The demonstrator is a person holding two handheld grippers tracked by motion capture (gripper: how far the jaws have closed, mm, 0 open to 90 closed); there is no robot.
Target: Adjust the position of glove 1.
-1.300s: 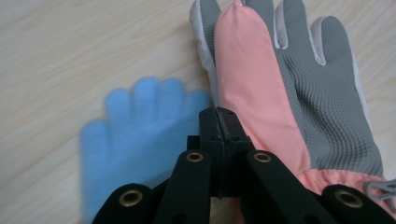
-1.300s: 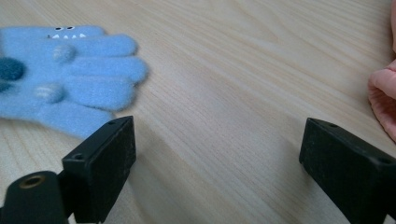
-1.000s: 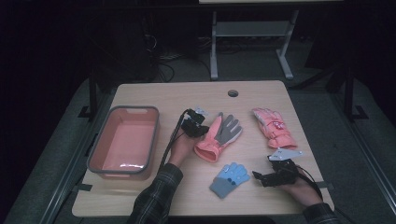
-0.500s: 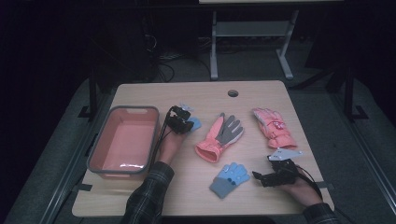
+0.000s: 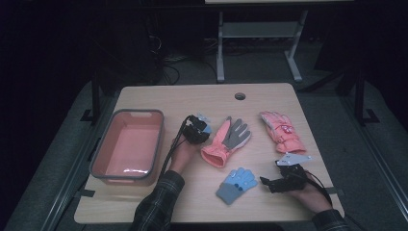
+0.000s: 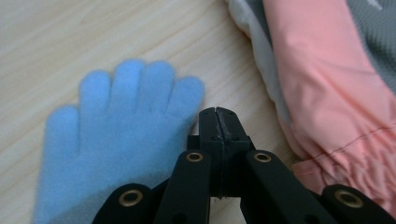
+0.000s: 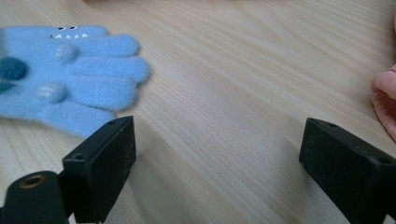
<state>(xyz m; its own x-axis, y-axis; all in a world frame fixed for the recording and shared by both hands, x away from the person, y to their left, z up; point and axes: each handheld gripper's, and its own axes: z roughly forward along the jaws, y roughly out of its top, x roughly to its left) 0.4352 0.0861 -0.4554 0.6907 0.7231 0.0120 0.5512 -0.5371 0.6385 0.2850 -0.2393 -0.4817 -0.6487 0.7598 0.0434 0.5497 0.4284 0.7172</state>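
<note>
My left gripper [image 6: 217, 114] pinches a plain blue glove [image 6: 112, 140] (beside the pink-grey glove [image 5: 226, 142]); right gripper [image 7: 217, 154] spread, empty, near the patterned blue glove [image 7: 65, 70].

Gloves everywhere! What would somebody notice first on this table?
Probably the gloves: a pink and grey glove in the middle, a pink glove to its right and a blue glove near the front. A pink bin sits at the left. The left gripper has its jaws shut beside another blue glove.
</note>
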